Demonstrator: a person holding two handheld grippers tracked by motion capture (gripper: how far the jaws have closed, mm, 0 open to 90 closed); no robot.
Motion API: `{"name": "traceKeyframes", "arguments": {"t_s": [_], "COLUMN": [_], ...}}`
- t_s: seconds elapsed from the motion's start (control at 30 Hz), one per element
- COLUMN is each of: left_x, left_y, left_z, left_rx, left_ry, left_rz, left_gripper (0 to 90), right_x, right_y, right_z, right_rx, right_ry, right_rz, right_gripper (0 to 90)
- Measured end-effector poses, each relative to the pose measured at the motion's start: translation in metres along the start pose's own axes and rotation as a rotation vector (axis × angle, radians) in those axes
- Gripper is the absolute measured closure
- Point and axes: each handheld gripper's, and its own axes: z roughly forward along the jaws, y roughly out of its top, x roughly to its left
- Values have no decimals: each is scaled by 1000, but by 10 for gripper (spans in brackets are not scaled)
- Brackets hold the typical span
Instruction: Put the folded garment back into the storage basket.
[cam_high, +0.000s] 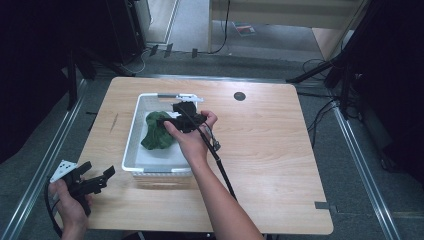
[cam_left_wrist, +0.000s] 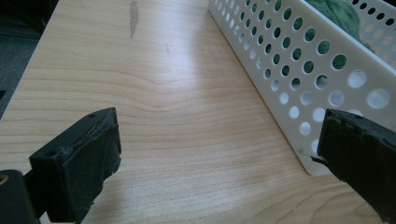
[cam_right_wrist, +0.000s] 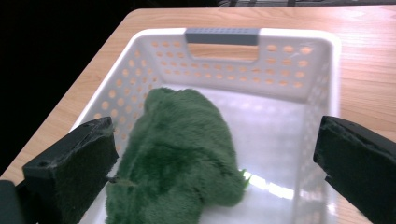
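At the near left corner of the table (cam_high: 260, 165) the left gripper (cam_high: 95, 181) rests low over the wood in the person's left hand (cam_high: 70, 202), its jaws spread wide with nothing between them; in the left gripper view bare wood lies between them and the perforated wall of the white basket (cam_left_wrist: 299, 70) runs away just to its right, so this gripper sits outside the basket and apart from the work. Further right, the basket stands on the left half of the table with its long axis running away from the person, a grey handle (cam_right_wrist: 222, 36) on its far end wall. Inside it, against the left wall and toward the near end, lies the green plush cloth (cam_right_wrist: 180, 154), bunched, its length following the basket's. The right gripper (cam_high: 176, 119) hangs over the basket above the cloth, jaws wide apart and holding nothing; in the right gripper view the cloth lies just ahead and below, closer to the left jaw than the right. The right hand (cam_high: 192, 135) is plainly the nearer one, so a pick would likely be a short drop with a slight shift left. The basket's left wall crowds that side, while its right half is bare floor, and the table beyond to the right is open.
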Motion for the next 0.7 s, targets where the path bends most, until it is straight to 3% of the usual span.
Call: {"name": "traceKeyframes", "arguments": {"t_s": [0.7], "left_x": [0], "left_y": [0], "left_z": [0], "left_rx": [3], "left_ry": [3], "left_rz": [5], "left_gripper": [6], "right_x": [-63], "right_y": [-2], "right_z": [-31], "right_rx": [-53], "right_ry": [-68], "right_rz": [59], "right_gripper": [4]}}
